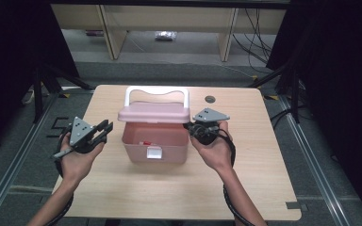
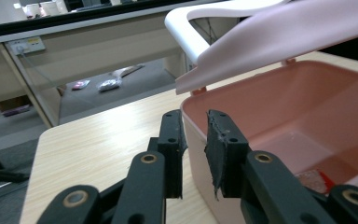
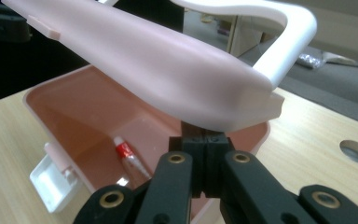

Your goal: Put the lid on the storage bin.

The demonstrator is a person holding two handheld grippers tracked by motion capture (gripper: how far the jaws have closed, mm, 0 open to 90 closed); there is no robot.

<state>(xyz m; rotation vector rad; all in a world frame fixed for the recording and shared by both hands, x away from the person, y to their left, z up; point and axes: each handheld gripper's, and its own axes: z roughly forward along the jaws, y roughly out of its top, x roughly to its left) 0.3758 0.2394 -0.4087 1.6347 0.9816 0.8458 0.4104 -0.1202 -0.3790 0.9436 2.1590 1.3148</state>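
A pink plastic box [image 1: 155,149] stands mid-table with its pink lid [image 1: 154,113] half raised and its white handle [image 1: 156,90] upright. A red-and-white tube [image 3: 129,156] lies on the box floor. My right gripper [image 3: 204,137] is shut with nothing between its jaws, and its tips sit under the lid's right edge [image 3: 242,105] at the box's right rim. In the high view the right gripper [image 1: 189,126] touches the box's right side. My left gripper [image 1: 104,130] hangs left of the box, apart from it. In its own view the left gripper [image 2: 193,120] stands open beside the box wall [image 2: 200,154], holding nothing.
A white latch [image 1: 153,153] hangs open on the box front. A round cable hole [image 1: 210,99] sits in the wooden table [image 1: 179,188] behind the right gripper. Wooden furniture legs and cables stand on the floor beyond the far edge.
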